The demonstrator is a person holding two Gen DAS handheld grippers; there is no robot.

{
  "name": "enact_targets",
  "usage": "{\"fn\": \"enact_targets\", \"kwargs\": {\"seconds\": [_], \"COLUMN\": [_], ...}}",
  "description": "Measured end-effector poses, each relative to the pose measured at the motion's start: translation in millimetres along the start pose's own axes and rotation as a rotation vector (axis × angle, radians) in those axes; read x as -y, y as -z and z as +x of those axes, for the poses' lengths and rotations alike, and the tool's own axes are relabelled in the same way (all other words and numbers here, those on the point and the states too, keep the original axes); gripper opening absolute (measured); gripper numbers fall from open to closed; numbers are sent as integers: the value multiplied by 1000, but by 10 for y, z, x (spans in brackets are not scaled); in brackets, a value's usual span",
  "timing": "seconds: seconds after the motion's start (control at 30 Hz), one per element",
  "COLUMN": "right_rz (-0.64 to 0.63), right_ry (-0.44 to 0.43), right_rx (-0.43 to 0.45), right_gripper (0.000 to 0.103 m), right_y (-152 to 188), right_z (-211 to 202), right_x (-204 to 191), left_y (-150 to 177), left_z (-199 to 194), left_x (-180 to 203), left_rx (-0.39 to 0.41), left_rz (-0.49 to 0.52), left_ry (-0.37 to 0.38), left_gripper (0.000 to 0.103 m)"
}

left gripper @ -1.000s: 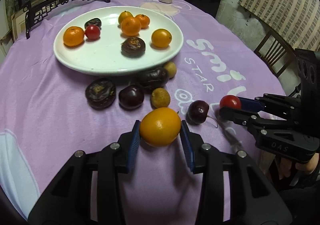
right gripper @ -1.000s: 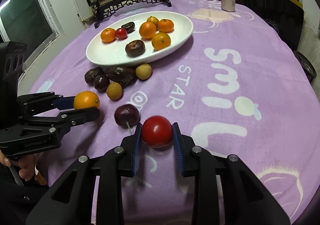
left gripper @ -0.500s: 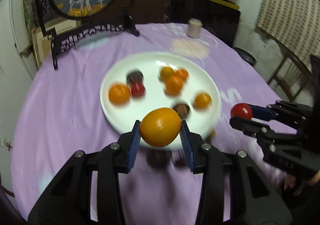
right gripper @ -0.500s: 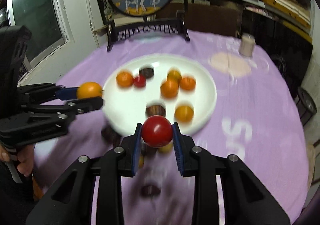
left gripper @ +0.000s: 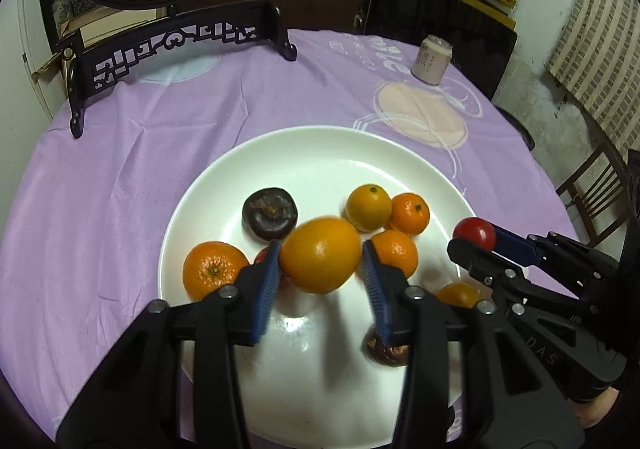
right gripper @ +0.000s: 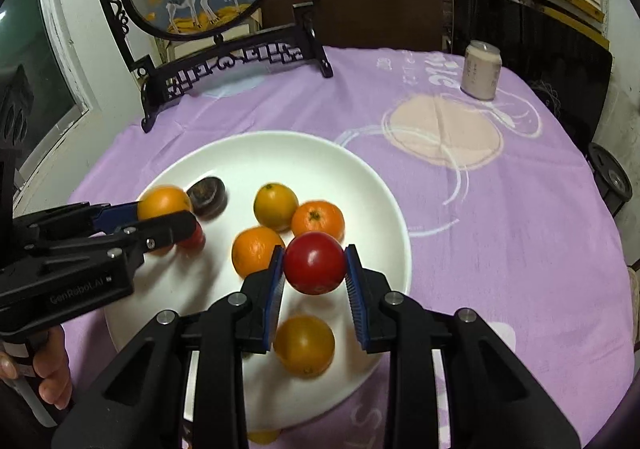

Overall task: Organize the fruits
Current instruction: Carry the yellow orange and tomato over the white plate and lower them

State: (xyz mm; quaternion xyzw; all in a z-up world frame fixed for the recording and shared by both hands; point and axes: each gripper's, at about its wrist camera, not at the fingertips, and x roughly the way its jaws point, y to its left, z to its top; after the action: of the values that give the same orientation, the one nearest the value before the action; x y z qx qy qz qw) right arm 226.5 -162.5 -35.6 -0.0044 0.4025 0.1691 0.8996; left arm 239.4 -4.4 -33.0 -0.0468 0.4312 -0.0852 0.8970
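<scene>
left wrist view: left tool [left gripper: 320,269] is pinching an orange [left gripper: 320,255] between its blue pads, carrying it above the white plate [left gripper: 320,145], likely for dropping among the fruit there. right wrist view: right tool [right gripper: 315,271] is clamping a tomato [right gripper: 315,263] snugly, hanging over the plate's near-right part, just beside three oranges, a yellow one lying below.
</scene>
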Motion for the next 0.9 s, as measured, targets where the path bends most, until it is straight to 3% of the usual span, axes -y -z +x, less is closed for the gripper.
{"fn": "enact_targets", "kwargs": {"seconds": [0.03, 0.07, 0.2, 0.47, 0.6, 0.7, 0.9], "right_rz": [0, 1, 39, 72, 61, 63, -15], "right_ry": [16, 30, 72, 67, 17, -24, -89], "right_rx": [17, 34, 93, 73, 78, 69, -40], "right_gripper": [51, 57, 58, 58, 58, 58, 65], "right_y": [1, 17, 30, 118, 213, 411, 1084], "right_z": [-28, -58, -176, -122, -200, -416, -857], "right_x": [3, 5, 136, 240, 179, 95, -183], "left_y": [4, 11, 88, 347, 667, 991, 1598], "left_z": [-56, -97, -331, -403, -530, -710, -960], "left_x": [-15, -26, -53, -79, -149, -223, -436], "left_rx": [24, 42, 105, 85, 56, 48, 14], "left_rz": [-5, -10, -13, -55, -109, -98, -40], "left_ry": [-2, -3, -3, -15, 1, 8, -71], "left_gripper": [75, 77, 77, 77, 77, 77, 77]}}
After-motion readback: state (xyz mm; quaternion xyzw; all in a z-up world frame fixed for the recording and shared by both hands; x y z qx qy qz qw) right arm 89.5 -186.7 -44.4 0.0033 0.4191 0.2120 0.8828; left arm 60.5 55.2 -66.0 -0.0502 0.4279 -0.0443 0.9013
